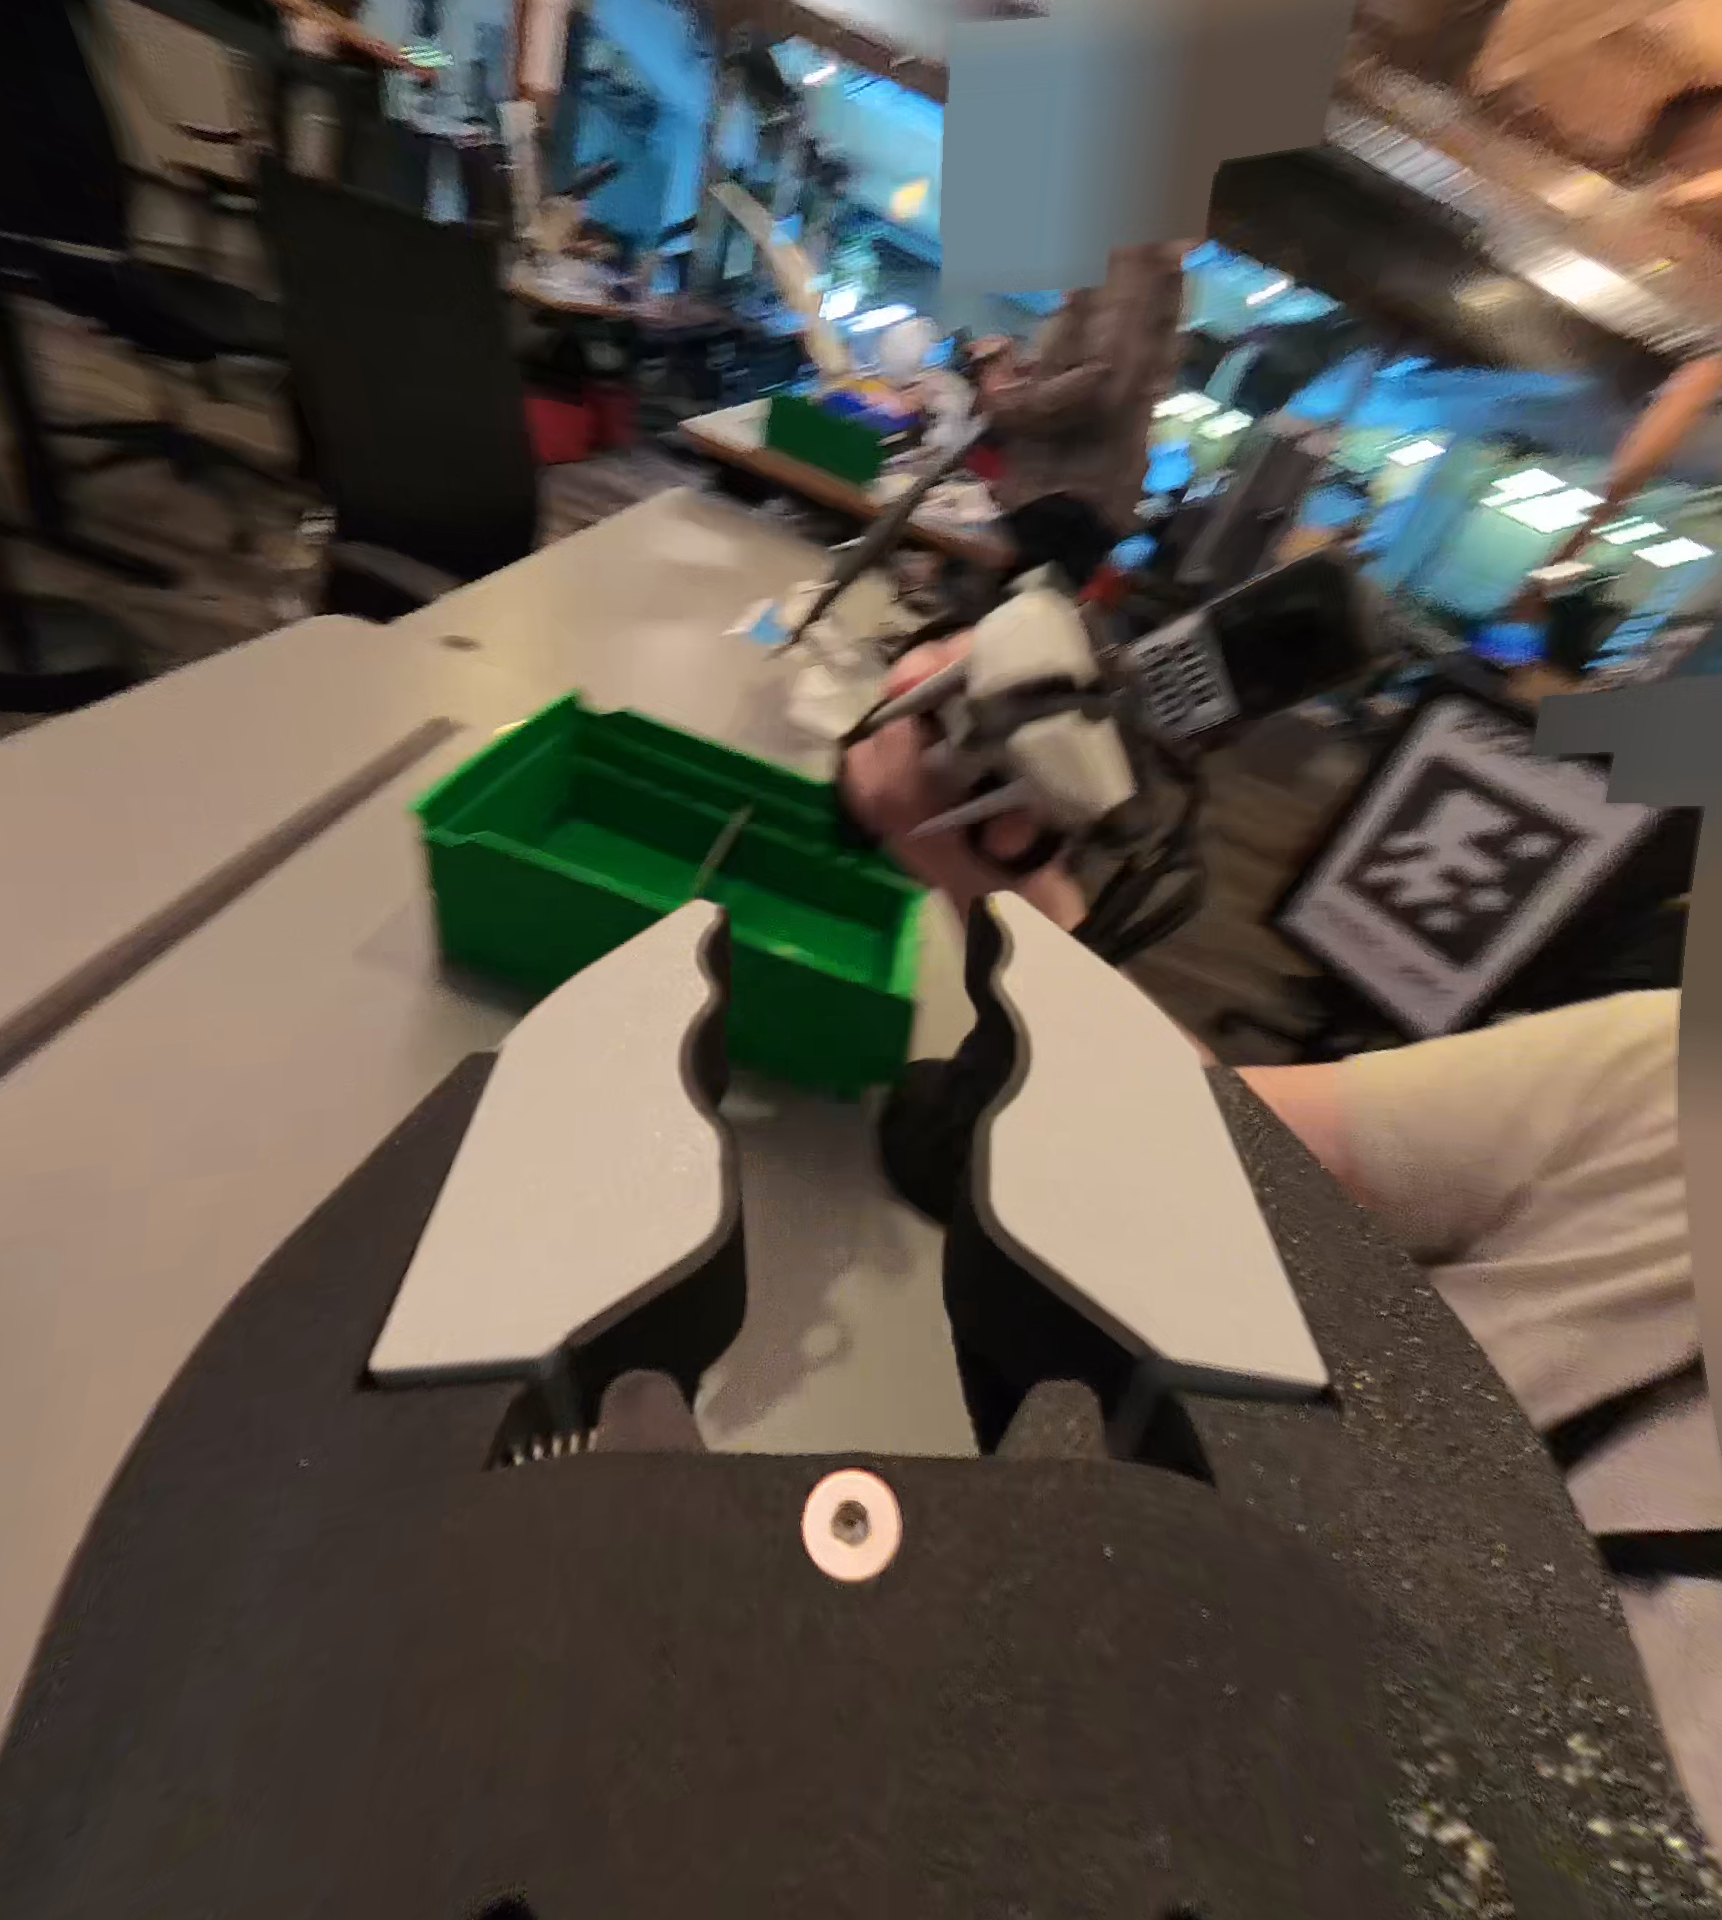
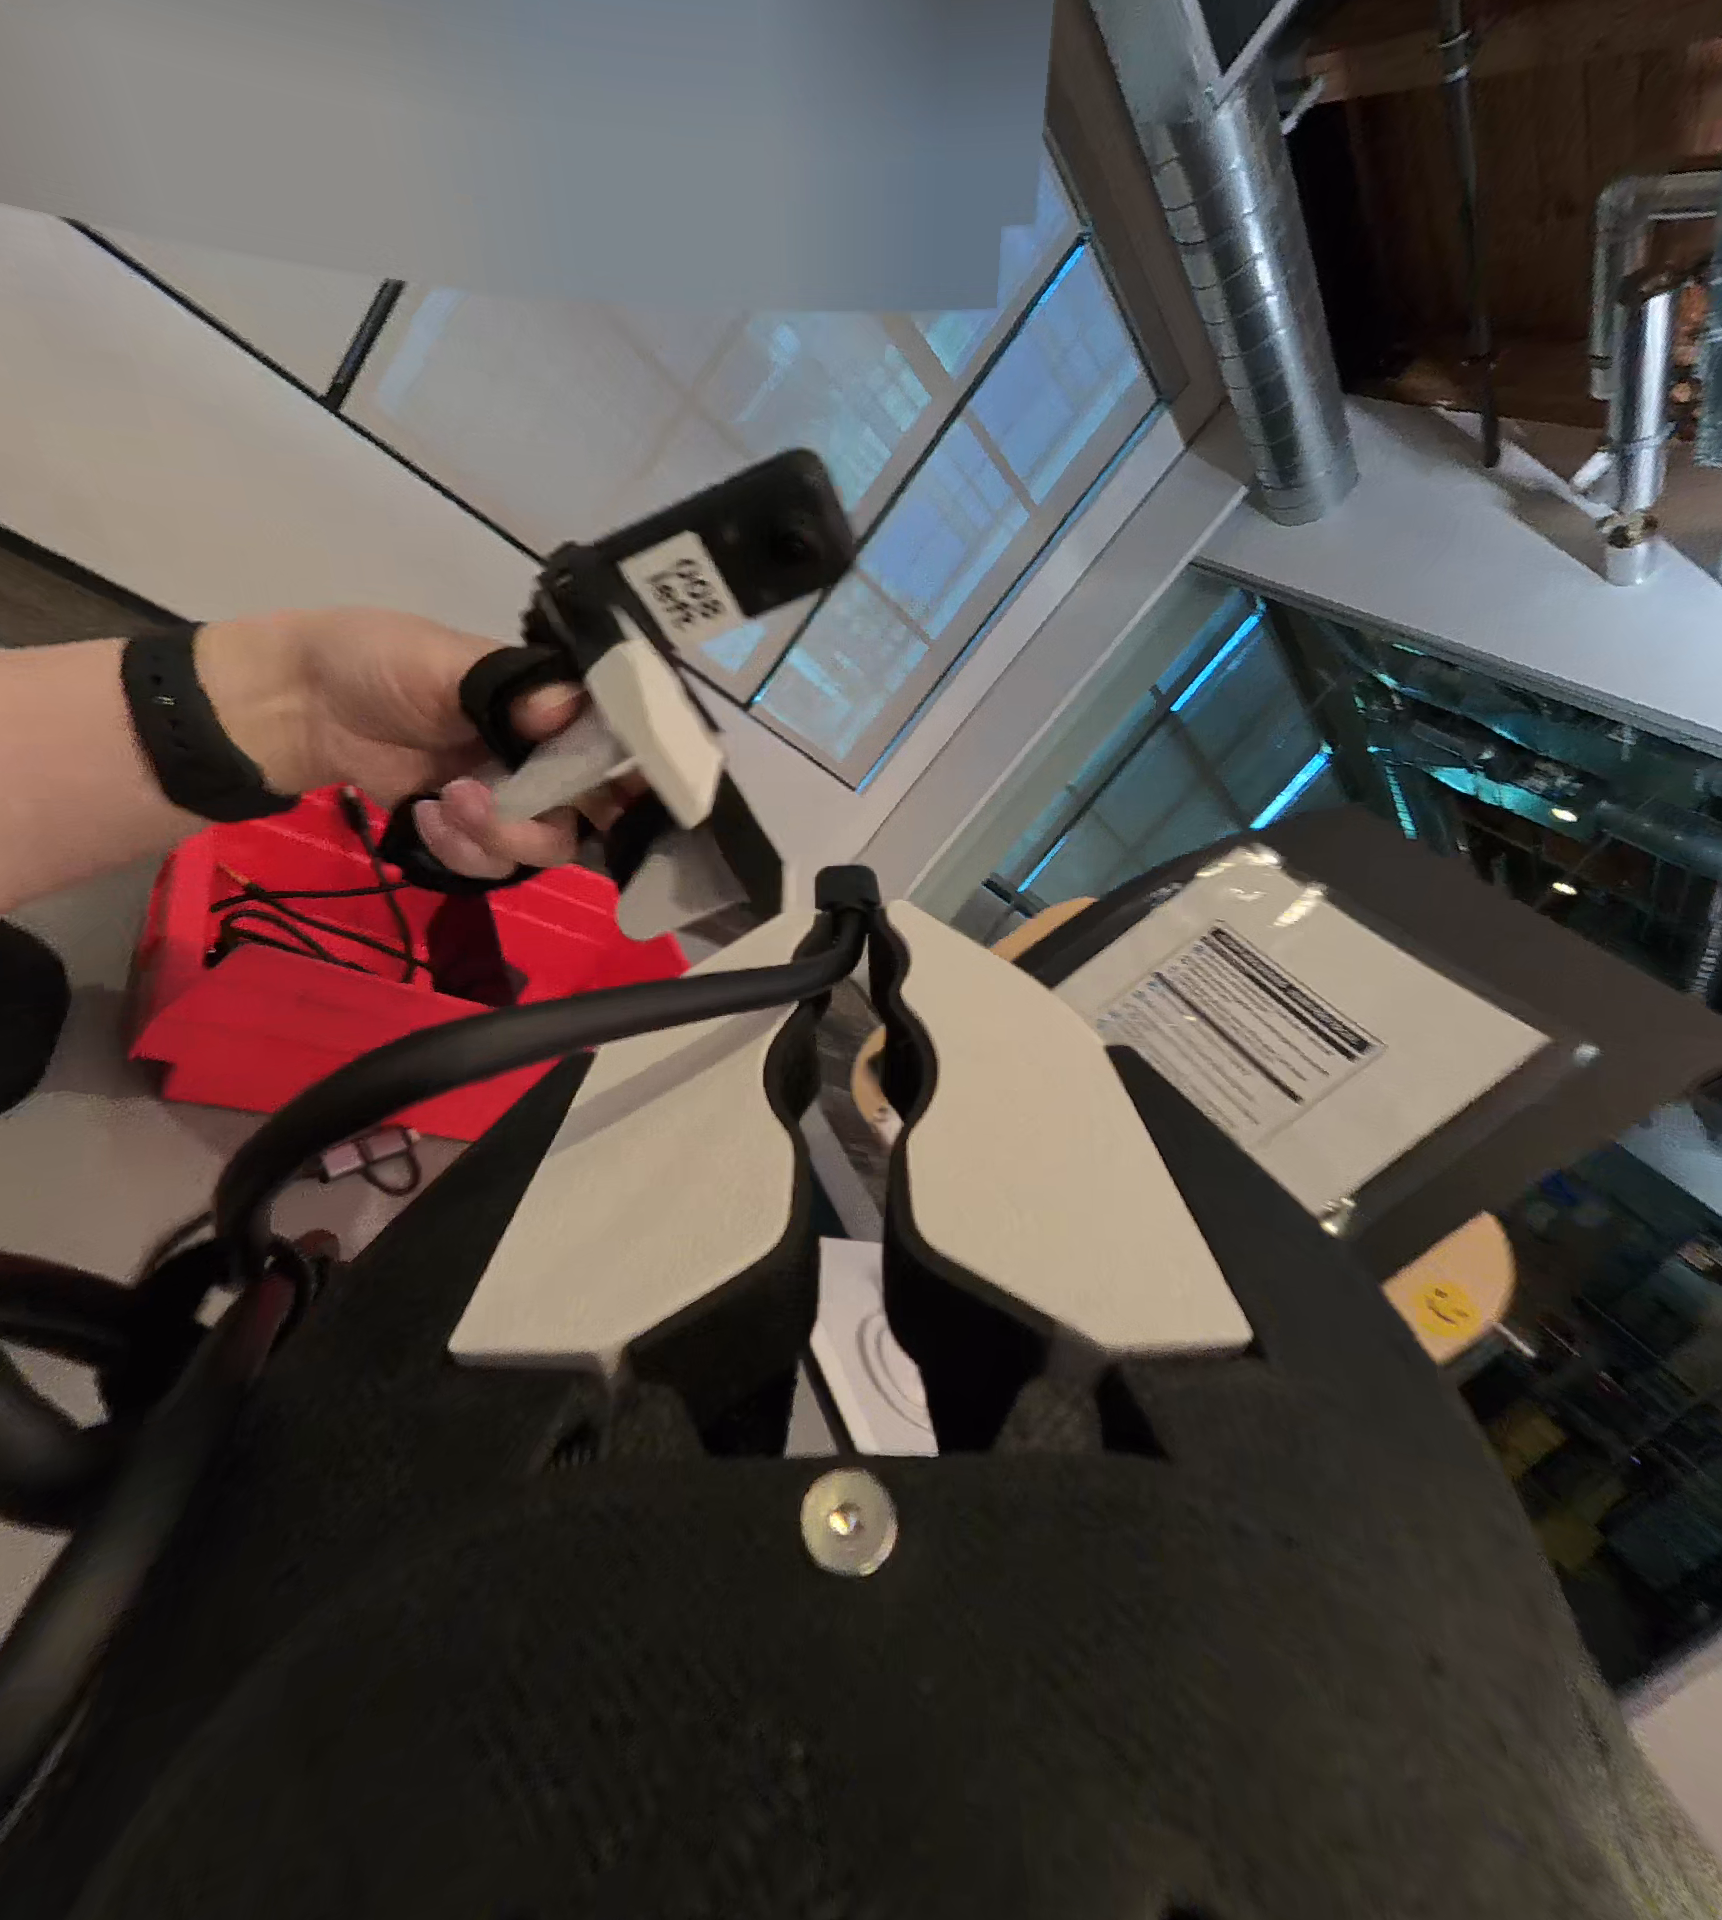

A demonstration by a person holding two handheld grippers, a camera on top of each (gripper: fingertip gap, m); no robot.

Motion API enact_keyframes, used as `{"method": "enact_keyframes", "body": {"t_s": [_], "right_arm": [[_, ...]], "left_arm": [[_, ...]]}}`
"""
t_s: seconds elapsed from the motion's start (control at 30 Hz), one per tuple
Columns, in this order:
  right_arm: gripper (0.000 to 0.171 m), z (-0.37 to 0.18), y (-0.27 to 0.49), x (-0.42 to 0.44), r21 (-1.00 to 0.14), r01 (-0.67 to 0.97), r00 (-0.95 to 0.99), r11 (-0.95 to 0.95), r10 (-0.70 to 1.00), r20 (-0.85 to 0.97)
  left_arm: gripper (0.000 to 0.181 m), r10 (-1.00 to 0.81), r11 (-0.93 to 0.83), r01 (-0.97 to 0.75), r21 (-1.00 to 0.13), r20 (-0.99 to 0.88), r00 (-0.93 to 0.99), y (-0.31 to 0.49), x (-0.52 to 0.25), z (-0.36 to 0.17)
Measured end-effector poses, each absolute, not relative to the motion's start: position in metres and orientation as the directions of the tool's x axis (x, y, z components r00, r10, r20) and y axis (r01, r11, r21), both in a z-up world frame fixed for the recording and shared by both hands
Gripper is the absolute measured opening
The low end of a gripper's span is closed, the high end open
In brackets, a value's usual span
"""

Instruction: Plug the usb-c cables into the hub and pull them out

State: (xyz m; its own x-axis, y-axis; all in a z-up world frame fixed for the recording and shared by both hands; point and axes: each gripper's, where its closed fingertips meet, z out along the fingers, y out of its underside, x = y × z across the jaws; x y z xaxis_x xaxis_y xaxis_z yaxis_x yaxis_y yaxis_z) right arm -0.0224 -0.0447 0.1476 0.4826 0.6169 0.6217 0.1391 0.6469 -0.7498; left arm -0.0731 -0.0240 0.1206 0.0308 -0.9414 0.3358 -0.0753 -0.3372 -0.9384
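Right claw [image 2: 852,914] pinches one black cable [image 2: 483,1049]; left claw [image 1: 846,920] gapes empty; one green bin [image 1: 670,894].

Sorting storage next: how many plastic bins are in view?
2. An open green plastic bin sits on the grey table ahead of the left gripper; a red plastic bin holds thin black cables.

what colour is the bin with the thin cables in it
Red bin, seen best in the right wrist view.

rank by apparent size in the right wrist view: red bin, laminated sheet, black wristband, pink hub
1. red bin
2. laminated sheet, close to the bin; nearness makes this unsure
3. black wristband
4. pink hub, partly hidden
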Motion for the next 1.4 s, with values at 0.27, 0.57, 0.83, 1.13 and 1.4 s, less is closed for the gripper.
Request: {"method": "enact_keyframes", "body": {"t_s": [0.27, 0.57, 0.83, 1.13, 1.4], "right_arm": [[0.008, 0.181, -0.052, 0.059, -0.737, 0.186, 0.64, 0.65, 0.489, 0.592], [0.008, 0.194, -0.063, 0.09, -0.726, 0.144, 0.693, 0.672, 0.455, 0.559], [0.008, 0.199, -0.069, 0.109, -0.724, 0.071, 0.716, 0.686, 0.47, 0.516], [0.008, 0.195, -0.067, 0.102, -0.724, 0.074, 0.694, 0.685, 0.486, 0.531], [0.008, 0.187, -0.058, 0.098, -0.749, 0.102, 0.68, 0.654, 0.504, 0.533]], "left_arm": [[0.046, -0.845, -0.41, -0.444, -0.797, 0.149, 0.513, 0.004, -0.086, 0.026], [0.053, -0.625, -0.667, -0.475, -0.574, 0.083, 0.777, 0.012, -0.106, -0.114], [0.046, -0.615, -0.696, -0.579, -0.424, -0.064, 0.786, 0.015, -0.117, -0.155], [0.041, -0.638, -0.731, -0.615, -0.294, -0.022, 0.769, 0.012, -0.118, -0.16], [0.022, -0.693, -0.678, -0.663, -0.318, -0.023, 0.72, 0.018, -0.109, -0.16]]}}
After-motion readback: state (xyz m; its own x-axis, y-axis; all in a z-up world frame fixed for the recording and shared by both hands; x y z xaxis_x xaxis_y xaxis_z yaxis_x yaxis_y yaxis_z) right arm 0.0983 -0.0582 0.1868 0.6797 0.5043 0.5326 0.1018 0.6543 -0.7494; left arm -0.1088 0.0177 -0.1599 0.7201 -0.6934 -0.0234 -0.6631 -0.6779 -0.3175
